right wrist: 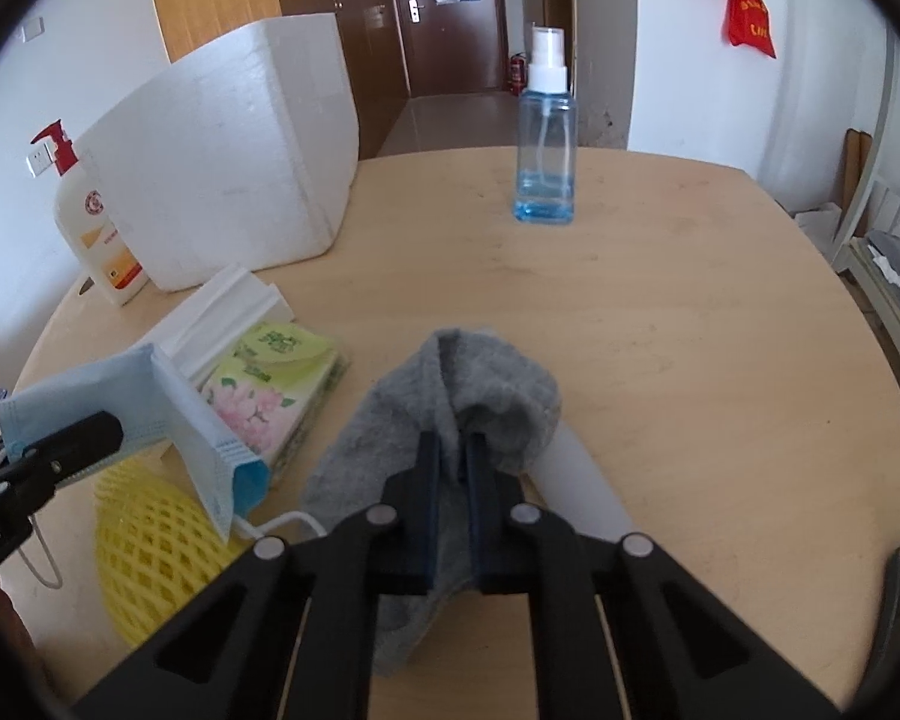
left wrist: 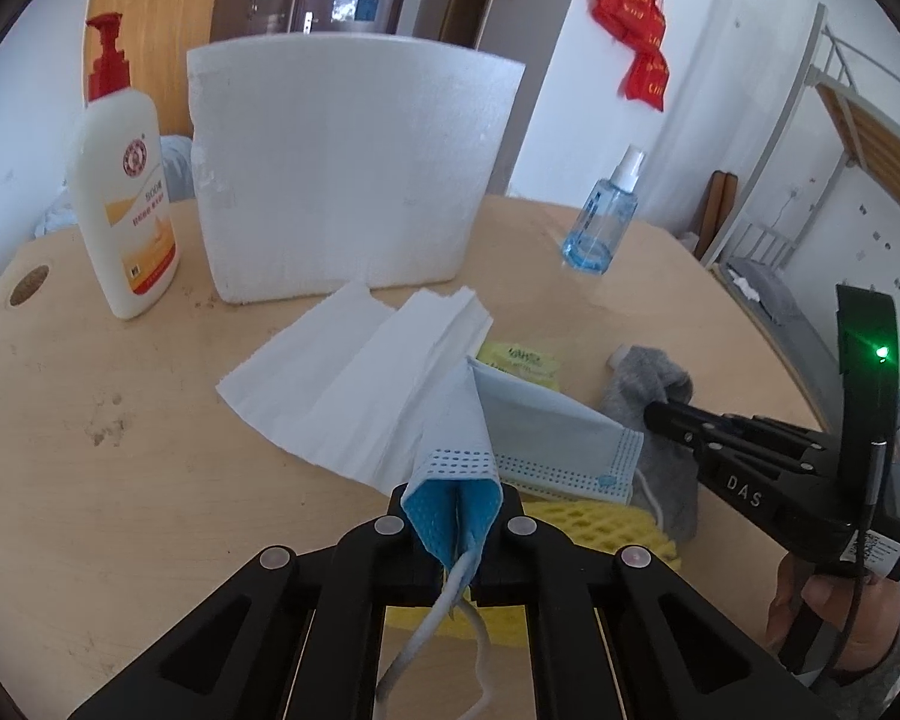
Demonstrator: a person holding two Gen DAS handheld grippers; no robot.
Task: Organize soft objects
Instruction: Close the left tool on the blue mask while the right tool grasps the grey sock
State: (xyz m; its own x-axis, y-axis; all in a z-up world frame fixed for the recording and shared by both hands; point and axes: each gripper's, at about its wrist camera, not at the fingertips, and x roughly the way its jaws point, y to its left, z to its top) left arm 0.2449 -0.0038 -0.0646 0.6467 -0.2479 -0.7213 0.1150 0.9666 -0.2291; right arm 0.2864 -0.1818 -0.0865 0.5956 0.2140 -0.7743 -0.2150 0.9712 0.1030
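My left gripper pinches one end of a pale blue face mask, which stands folded at centre frame, ear loop dangling below. My right gripper clamps a grey sock, bunched at the centre of its view. A yellow foam net lies lower left, a flowered tissue pack just above it, white paper sheets beside them.
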